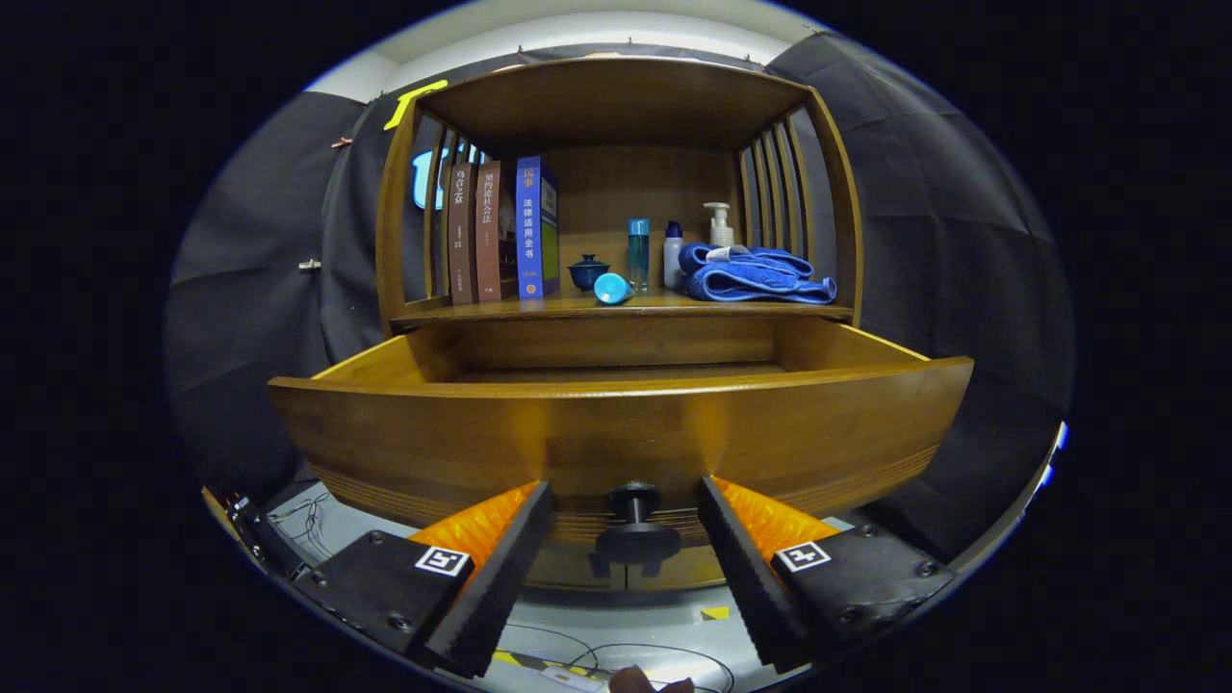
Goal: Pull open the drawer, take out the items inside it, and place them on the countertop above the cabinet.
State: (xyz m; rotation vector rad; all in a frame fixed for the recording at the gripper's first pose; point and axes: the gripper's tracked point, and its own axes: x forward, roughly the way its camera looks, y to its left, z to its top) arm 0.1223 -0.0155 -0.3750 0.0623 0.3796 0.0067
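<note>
- Drawer: wooden, warm brown, pulled well out of the cabinet; front panel faces the camera, and the little of the interior visible over its rim is bare wood.
- Drawer knob: small, black, round, low on the front panel's centre, between the open fingers, touching neither.
- Countertop: wooden shelf surface directly above the drawer, already carrying books, bottles and a folded blue towel.

The fisheye camera rides on the tool, low and close before the pulled-out drawer, facing straight at its front along both fingers, with the knob between them and the tabletop beyond.
</note>
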